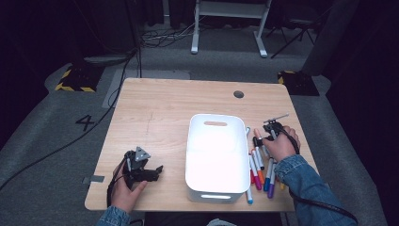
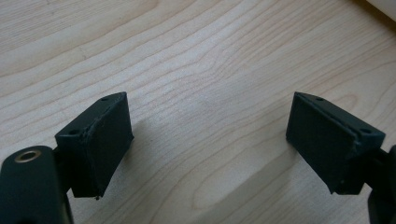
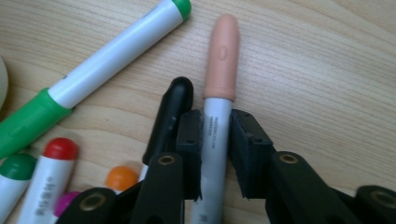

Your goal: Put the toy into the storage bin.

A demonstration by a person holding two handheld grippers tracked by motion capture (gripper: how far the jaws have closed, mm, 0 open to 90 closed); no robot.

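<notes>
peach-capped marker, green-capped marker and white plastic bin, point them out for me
peach-capped white marker [image 3: 221,56], right gripper view, on its peach cap.
green-capped white marker [image 3: 112,57], right gripper view, on the middle of its white barrel.
white plastic bin [image 1: 216,189], high view, on its near wall.

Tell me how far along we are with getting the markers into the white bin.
Barely started: the white bin looks empty as far as the high view shows. In hand: the right gripper has its jaws shut on the peach-capped marker. Left: the remaining markers lie beside the bin. The left gripper is open over bare table.
</notes>
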